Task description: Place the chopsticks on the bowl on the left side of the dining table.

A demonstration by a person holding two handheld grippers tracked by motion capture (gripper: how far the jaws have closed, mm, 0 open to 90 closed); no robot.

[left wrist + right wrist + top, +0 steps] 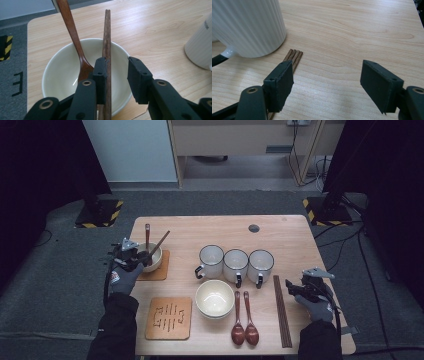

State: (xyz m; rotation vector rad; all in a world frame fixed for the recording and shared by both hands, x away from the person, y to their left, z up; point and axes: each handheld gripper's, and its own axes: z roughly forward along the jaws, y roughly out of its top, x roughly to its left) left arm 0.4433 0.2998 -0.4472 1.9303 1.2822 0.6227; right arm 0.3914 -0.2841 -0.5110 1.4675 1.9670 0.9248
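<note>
Chopsticks (107,37) lean against my left gripper's (116,72) one pad, jaws spread, above the bowl (57,67) holding a spoon (72,37). My right gripper (327,80) hovers wide open beside more chopsticks (293,57).

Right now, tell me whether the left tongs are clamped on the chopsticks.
Not clamped. In the left gripper view the chopsticks lie against one pad of the left tongs, with a clear gap to the other, their ends in the bowl.
</note>
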